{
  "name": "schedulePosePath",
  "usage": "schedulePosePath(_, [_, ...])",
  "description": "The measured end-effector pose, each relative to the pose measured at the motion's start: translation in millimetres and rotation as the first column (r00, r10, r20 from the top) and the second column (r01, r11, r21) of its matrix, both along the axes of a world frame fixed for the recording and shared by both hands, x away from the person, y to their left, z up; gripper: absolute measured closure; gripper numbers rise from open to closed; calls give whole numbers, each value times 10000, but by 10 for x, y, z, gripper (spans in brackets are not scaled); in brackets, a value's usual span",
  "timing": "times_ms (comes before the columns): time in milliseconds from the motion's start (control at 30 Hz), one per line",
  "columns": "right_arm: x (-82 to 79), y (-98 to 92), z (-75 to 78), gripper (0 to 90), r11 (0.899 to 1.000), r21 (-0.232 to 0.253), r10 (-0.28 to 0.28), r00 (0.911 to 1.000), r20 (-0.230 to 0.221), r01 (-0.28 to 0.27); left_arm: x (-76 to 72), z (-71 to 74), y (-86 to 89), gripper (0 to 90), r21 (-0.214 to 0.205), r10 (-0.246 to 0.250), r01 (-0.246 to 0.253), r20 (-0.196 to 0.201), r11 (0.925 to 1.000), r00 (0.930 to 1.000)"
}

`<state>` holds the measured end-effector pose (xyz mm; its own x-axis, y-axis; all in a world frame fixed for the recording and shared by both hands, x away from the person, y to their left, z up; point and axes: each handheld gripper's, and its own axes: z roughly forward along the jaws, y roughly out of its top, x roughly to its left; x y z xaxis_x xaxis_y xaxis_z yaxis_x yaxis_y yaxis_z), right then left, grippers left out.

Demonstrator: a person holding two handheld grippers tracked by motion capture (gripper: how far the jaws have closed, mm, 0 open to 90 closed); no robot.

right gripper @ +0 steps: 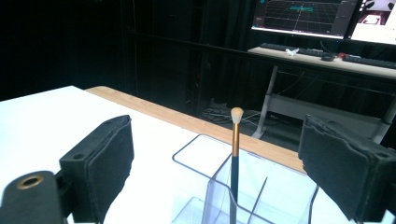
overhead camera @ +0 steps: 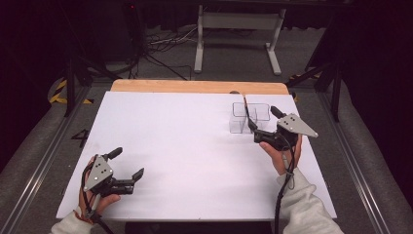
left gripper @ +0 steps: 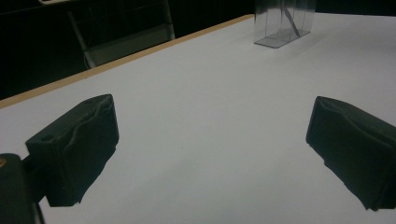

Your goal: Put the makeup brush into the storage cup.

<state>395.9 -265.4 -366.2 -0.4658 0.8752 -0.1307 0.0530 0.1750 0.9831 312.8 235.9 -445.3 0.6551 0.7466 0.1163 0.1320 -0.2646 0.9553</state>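
Right gripper (overhead camera: 263,123): jaws spread wide, nothing held, just beside clear organizer (overhead camera: 249,117), toward near side. Left gripper (overhead camera: 129,164): jaws apart, nothing held, near front-left corner of white table (overhead camera: 185,146), well apart from organizer.

Makeup brush (right gripper: 235,154): dark handle, gold ferrule, pale tip, standing upright in organizer compartment, between right jaws in right gripper view.

Organizer near far-right corner, close to wooden back edge (overhead camera: 195,87). Broad bare white surface between grippers.

- makeup brush (right gripper: 235,154): dark handle, gold ferrule, pale tip; stands near upright, bristles up, inside organizer
- clear organizer (overhead camera: 238,124): divided compartments, upright, far right tabletop
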Motion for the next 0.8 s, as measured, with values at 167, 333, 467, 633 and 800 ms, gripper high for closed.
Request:
schedulePosePath(167, [-56,-20,-15,103,9999,-138,24,10000,32,-24,2,2,4,30,44,11,-11,22,10000,10000])
schedulePosePath(333, [-119,-24,-30,97,9995,-289,131,9999,-15,-131,1,2,3,30,-4,-9,9,25,10000,10000])
schedulePosePath(467, [-169,-15,-43,90,9988,-444,203,9998,-45,-205,1,1,0,30,-5,-13,13,25,10000,10000])
schedulePosePath(633, [-236,-14,-53,89,9979,-561,313,9995,-10,-313,1,-1,-4,30,-29,-30,30,0,10000,10000])
schedulePosePath(800, [-289,-15,-57,94,9962,-781,379,9993,24,-376,1,0,0,30,0,-29,29,-2,10000,10000])
